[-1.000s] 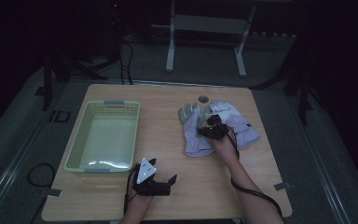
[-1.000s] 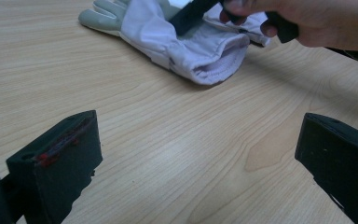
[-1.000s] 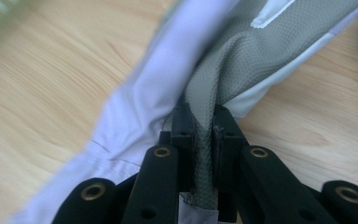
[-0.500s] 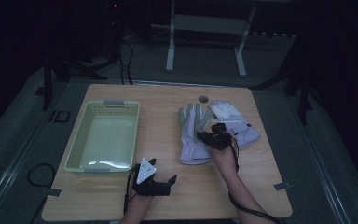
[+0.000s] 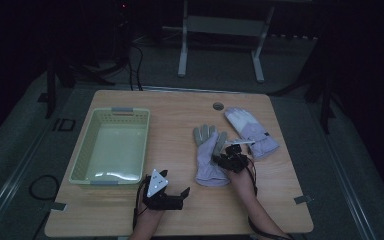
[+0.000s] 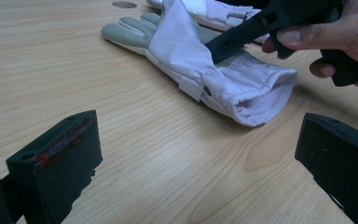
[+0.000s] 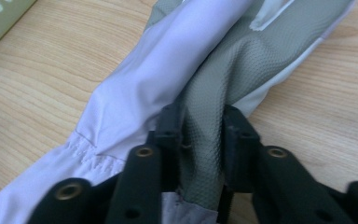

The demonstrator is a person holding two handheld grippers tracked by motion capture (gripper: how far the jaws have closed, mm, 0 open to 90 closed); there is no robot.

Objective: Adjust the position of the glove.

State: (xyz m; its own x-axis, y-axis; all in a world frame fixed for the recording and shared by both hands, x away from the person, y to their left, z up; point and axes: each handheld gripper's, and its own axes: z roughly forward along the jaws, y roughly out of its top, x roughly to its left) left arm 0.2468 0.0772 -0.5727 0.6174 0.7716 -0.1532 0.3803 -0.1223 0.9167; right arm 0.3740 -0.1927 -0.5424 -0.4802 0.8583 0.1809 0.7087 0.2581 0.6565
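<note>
We grip the near glove (image 5: 211, 159) by a pinched fold of its palm in our right hand-held gripper (image 5: 228, 159), mid-surface (image 5: 180, 210). We should lift it clear before swinging toward the basket (image 5: 111, 148). Our left hand-held gripper (image 5: 166, 196) rests released.

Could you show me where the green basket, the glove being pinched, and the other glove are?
green basket (image 5: 82, 155), high view, left rim.
pinched glove (image 5: 209, 162), high view, its back.
other glove (image 5: 252, 131), high view, its middle.

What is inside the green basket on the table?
Nothing can be seen inside the green basket: its pale floor is bare. The near wall hides only a thin strip of that floor.
</note>
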